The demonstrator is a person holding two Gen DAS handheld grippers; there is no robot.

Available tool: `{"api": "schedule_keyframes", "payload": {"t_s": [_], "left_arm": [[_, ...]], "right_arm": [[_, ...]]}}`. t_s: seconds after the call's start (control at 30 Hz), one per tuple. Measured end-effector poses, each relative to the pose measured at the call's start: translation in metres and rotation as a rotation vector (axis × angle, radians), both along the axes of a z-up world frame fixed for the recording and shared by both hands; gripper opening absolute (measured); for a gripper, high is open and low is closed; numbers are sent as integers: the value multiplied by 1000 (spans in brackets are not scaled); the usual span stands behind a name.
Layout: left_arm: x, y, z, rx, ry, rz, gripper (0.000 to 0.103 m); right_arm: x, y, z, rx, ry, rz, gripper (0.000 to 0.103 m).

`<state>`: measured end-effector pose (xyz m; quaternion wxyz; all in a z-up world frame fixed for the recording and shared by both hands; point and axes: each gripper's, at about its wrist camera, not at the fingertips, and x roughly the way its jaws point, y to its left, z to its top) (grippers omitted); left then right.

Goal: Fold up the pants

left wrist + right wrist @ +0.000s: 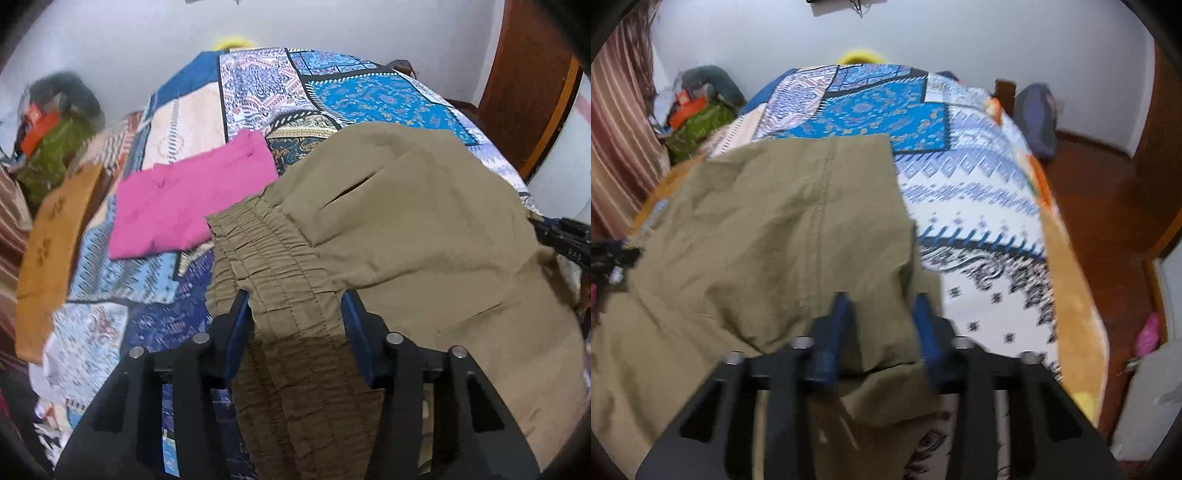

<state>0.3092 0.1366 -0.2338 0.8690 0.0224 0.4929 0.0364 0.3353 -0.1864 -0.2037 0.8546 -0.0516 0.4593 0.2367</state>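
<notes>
Item 1, khaki pants [406,221]: they lie on the bed, spread across the patchwork bedspread [369,96]. The elastic waistband [266,258] runs toward your left gripper; the leg fabric with its long seam [816,206] stretches away from your right gripper.

Item 2, your left gripper [295,314]: its blue fingers [236,325] stand apart on either side of the gathered waistband, with cloth filling the gap between them. You cannot tell from this view whether they pinch it. The gripper points forward along the bed, tilted down toward the cloth.

Item 3, your right gripper [882,314]: its blue fingers [842,317] sit around a bunched fold of the pants near the cloth's right edge. The view is blurred, so whether they grip it cannot be told. This gripper's black tip [561,236] shows at the right border of the left wrist view.

Item 4, edges and room: the pants' far edge [798,142] lies straight across the bedspread, with bare bedspread beyond it and to its right. The bed's orange border [1071,295] drops to a wooden floor [1100,184] on your right.

Item 5, neighbours: a folded pink cloth [192,199] lies just beside the waistband on the left; an orange cloth [51,258] lies further left, near the bed's edge. A pile of clutter [51,129] sits at the far left corner.

Item 6, writing: none can be read.
</notes>
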Motion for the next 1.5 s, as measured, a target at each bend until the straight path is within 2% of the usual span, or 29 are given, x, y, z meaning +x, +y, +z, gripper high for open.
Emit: {"api": "schedule_keyframes", "payload": {"t_s": [0.1,0.17,0.3,0.4,0.47,0.57,0.63,0.67,0.77,0.83,0.9,1.13,1.37,1.5], "left_arm": [[4,9,-1,-12,-5,48,51],[6,15,-4,-41,1,64,51],[7,18,-6,-60,19,34,53],[1,22,6,-103,22,6,54],[-5,25,20,-77,-10,16,56],[-8,33,38,-44,-63,36,66],[-2,44,47,-49,-83,68,67],[2,49,49,-57,-85,81,68],[24,66,48,-107,-68,131,68],[39,76,43,-144,-58,177,68],[56,85,34,-188,-39,198,68],[91,94,-9,-254,96,219,68],[104,78,-25,-224,114,121,71],[115,81,-35,-245,138,119,71]], "right_arm": [[-3,1,-3,-67,-32,32,12],[-4,-4,-4,-71,-25,31,11],[-3,-13,-4,-37,17,-7,12],[-5,-10,4,-51,24,-19,14],[-7,-11,11,-49,35,-18,15],[-10,-14,29,-21,13,-24,31],[-10,-15,44,9,-31,-31,49],[-10,-13,51,20,-52,-27,50],[-3,-5,70,48,-98,-7,56],[9,4,78,81,-114,15,74],[19,14,83,100,-146,40,78],[70,45,63,33,-125,59,78],[122,59,25,28,-39,62,77],[146,70,-3,19,15,74,69]]}}
